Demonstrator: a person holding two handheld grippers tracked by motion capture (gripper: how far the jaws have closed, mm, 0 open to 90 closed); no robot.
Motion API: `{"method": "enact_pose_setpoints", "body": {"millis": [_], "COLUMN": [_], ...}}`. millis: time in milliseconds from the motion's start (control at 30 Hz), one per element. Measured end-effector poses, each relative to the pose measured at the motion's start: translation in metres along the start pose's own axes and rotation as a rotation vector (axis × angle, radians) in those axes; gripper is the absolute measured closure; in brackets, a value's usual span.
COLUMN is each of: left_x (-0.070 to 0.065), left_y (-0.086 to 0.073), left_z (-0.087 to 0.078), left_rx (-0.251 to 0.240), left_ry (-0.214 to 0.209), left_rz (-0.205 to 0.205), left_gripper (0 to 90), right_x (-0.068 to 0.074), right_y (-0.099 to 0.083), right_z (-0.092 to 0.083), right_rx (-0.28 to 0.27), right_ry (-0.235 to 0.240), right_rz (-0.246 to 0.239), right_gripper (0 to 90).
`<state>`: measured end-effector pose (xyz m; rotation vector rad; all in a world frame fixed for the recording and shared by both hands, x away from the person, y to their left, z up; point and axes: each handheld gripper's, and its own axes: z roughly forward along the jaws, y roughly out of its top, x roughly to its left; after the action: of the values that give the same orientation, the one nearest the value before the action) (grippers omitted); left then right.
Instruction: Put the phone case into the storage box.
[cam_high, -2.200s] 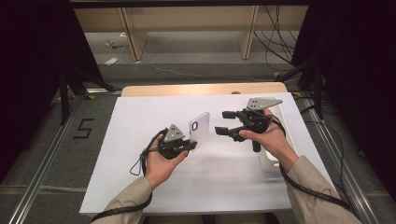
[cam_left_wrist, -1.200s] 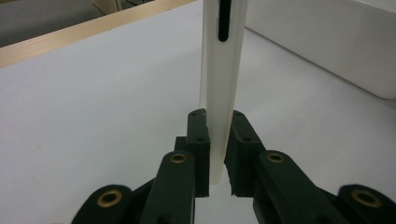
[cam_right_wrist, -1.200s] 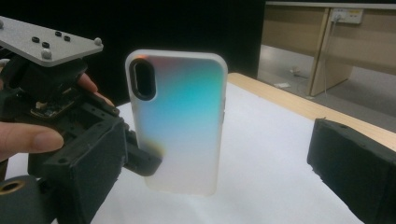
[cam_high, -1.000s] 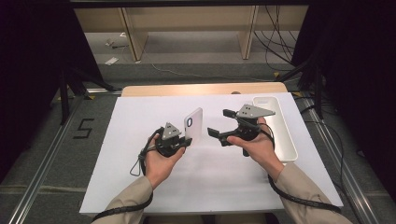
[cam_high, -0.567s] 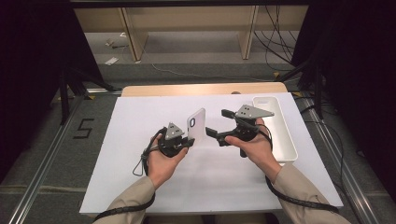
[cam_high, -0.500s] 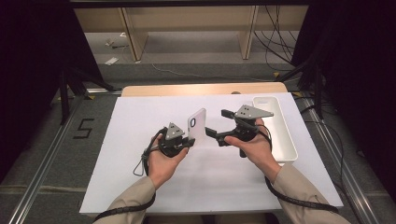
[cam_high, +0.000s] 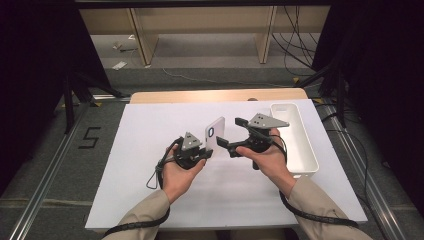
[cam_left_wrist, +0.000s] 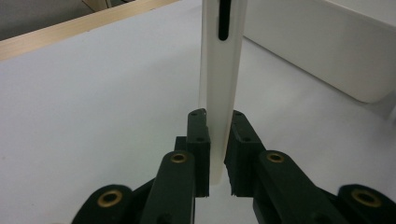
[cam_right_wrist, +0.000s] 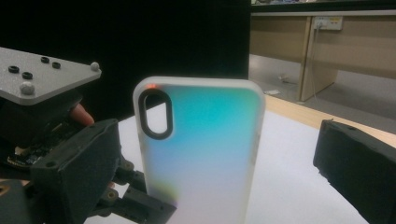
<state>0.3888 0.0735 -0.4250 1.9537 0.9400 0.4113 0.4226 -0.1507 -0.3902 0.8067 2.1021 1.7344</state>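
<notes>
Left gripper (cam_high: 206, 150), held in the person's left hand (cam_high: 179, 170): jaws pinched on the lower edge of a white phone case (cam_high: 215, 133), pads pressing both faces as seen in the left gripper view (cam_left_wrist: 215, 161). Phone case stands upright above the table, raised clear of the white table cover (cam_high: 150, 150), its oval camera cut-out (cam_right_wrist: 156, 114) near the top corner. In the right gripper view the case (cam_right_wrist: 205, 149) shows translucent with a blue-green sheen.

Right gripper (cam_high: 231, 135), held in the person's right hand (cam_high: 265, 155): jaws spread wide, one jaw just beside the case on the near side, the other beyond it; pads apart from the case, no contact visible. Grey three-cornered plate (cam_high: 267, 120) on top. In the right gripper view the case stands between its two black jaws.

White tray (cam_high: 305, 150): oblong, at the right side of the table cover, beside the right hand; its wall shows in the left gripper view (cam_left_wrist: 327, 51).

Wooden table edge (cam_high: 200, 96): along the far side of the cover.

Floor mark, a figure five (cam_high: 90, 137): left of the table.
</notes>
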Motion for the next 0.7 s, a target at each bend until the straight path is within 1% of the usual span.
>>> {"method": "enact_pose_setpoints", "body": {"millis": [233,467,700], "left_x": [-0.005,-0.008,-0.010], "left_y": [0.000,0.000,-0.001], "left_z": [0.003,0.004,0.005], "left_rx": [0.003,0.010,0.006], "left_ry": [-0.010,-0.013,-0.015], "left_rz": [0.010,0.023,0.018], "left_gripper": [80.9,80.9,80.9], "right_x": [0.004,0.007,0.009], "right_y": [0.000,-0.003,-0.004], "right_z": [0.005,0.009,0.011], "right_rx": [-0.009,-0.015,-0.022], "right_ry": [-0.002,-0.023,-0.034], "right_rz": [0.008,0.010,0.017], "right_gripper": [0.6,0.5,1.0]}}
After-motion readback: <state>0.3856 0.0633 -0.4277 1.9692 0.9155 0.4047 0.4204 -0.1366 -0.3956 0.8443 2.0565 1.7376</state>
